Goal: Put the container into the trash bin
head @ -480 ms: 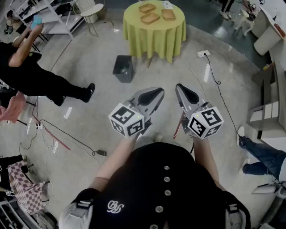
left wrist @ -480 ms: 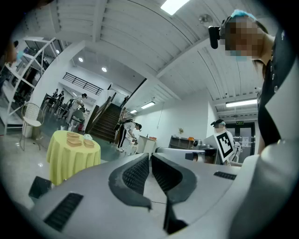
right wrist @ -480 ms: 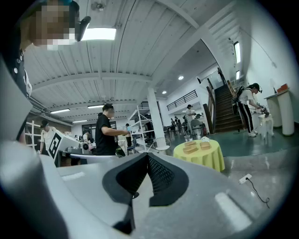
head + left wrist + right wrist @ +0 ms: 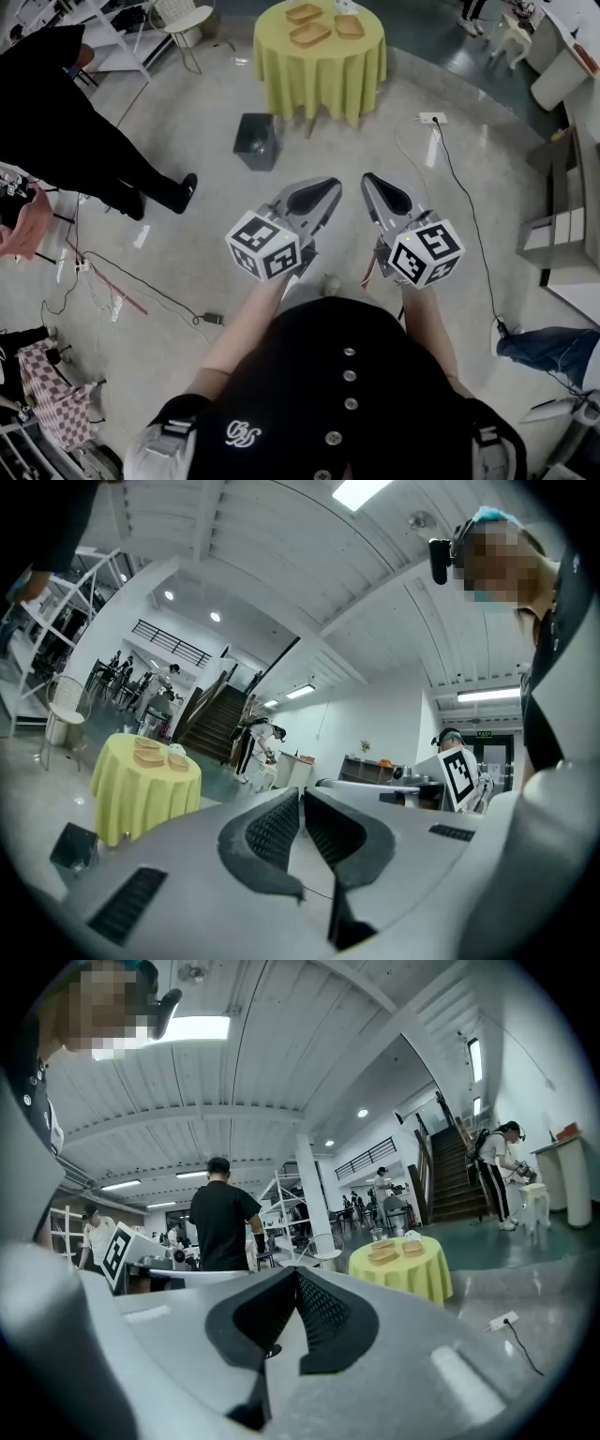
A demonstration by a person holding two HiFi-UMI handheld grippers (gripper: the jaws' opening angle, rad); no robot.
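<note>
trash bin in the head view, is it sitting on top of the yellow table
No, the trash bin stands on the floor beside the yellow table, not on its top.

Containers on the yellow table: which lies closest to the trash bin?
The container lowest in the head view, on the table side facing the trash bin.

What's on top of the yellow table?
Three tan containers and a small white item at the far edge, on the yellow cloth. The cloth hides the tabletop; the containers' contents can't be made out.

Black shirt (image 4: 281,375), small pale buttons (image 4: 350,352)
</note>
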